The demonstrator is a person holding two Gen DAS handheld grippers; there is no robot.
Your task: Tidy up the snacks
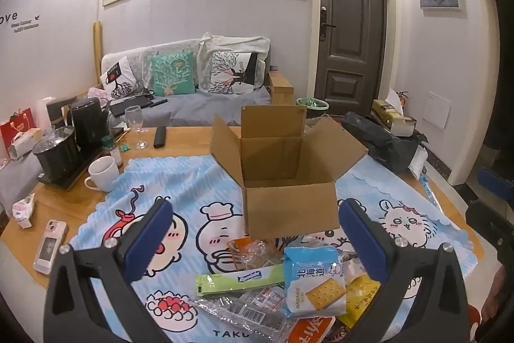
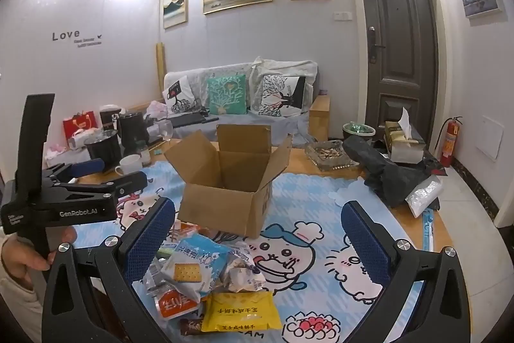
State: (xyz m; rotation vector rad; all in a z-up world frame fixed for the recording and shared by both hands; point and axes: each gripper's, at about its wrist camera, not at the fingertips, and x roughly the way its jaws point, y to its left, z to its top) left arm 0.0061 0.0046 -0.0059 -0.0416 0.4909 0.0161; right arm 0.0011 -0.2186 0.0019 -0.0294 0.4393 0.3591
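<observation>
An open, empty cardboard box (image 1: 282,182) stands on a blue cartoon cloth (image 1: 180,182); it also shows in the right wrist view (image 2: 225,192). A pile of snack packets lies in front of it: a blue cracker packet (image 1: 313,282), a green bar (image 1: 237,280), a yellow packet (image 2: 241,312) and an orange packet (image 2: 175,304). My left gripper (image 1: 255,237) is open and empty above the pile, and also shows in the right wrist view (image 2: 109,172). My right gripper (image 2: 258,241) is open and empty, right of the pile.
A white mug (image 1: 102,174), a wine glass (image 1: 135,124), a black kettle set (image 1: 70,143), a phone (image 1: 49,246) and a remote (image 1: 159,136) sit left of and behind the cloth. A black bag (image 2: 388,176) and an ashtray (image 2: 329,155) lie at the right.
</observation>
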